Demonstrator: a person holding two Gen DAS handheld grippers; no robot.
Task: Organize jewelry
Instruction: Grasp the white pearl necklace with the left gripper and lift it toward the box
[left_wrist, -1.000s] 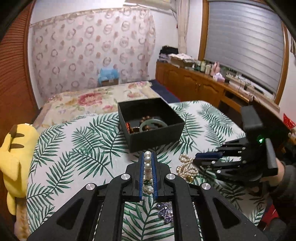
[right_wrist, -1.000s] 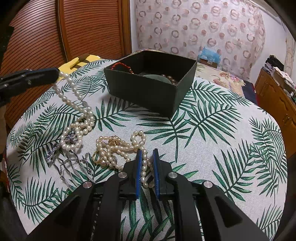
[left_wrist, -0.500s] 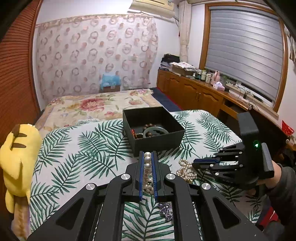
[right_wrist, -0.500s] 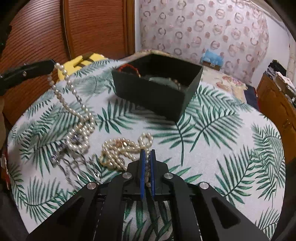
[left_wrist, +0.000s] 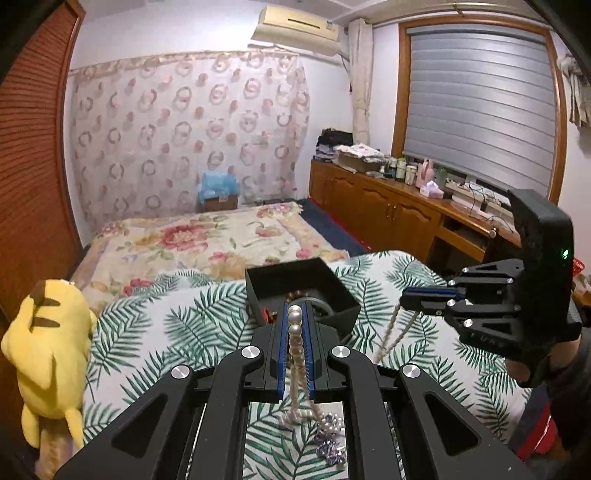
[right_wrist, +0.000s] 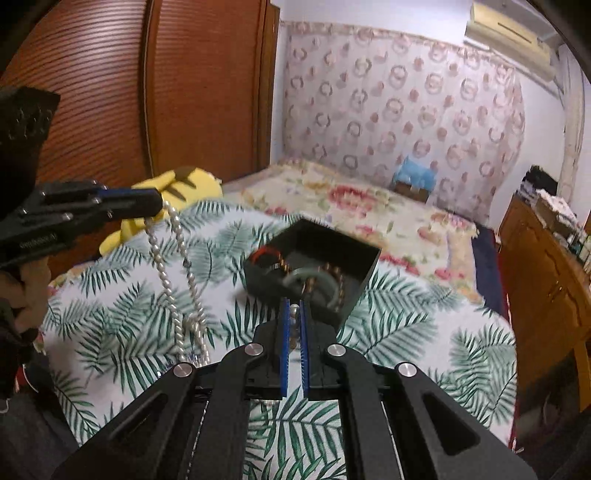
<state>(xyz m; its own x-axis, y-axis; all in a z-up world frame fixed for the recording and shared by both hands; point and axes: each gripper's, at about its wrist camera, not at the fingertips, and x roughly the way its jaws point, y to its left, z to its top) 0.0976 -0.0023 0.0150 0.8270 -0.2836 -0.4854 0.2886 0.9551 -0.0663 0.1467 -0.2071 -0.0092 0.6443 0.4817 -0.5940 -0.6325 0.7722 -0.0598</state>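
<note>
Both grippers have risen since the earlier frames, and each pearl strand that lay bunched on the cloth now hangs below its jaws.

Left gripper (left_wrist: 295, 314): jaws closed on the left pearl strand (left_wrist: 294, 334). Pearls sit in a row between the blue pads. In the right wrist view this strand drops in two lines from the fingertips to the tablecloth (right_wrist: 399, 332), where its lower end rests beside a small purple-and-silver ornament (left_wrist: 330, 448).

Right gripper (right_wrist: 294, 306): jaws closed on the right pearl strand (right_wrist: 294, 314). In the left wrist view this gripper (left_wrist: 404, 297) is at the right, and its strand (left_wrist: 391, 332) hangs from the tip in two lines; whether the lower end touches the cloth cannot be determined, as the left gripper body hides it.

Black box (right_wrist: 314, 266): open-topped, set on the palm-leaf tablecloth ahead of both grippers. It contains a pale green bangle (right_wrist: 314, 284), brown beads and a red bracelet. Neither strand is over the box.

Yellow plush toy (left_wrist: 48, 354): at the left edge of the table.
</note>
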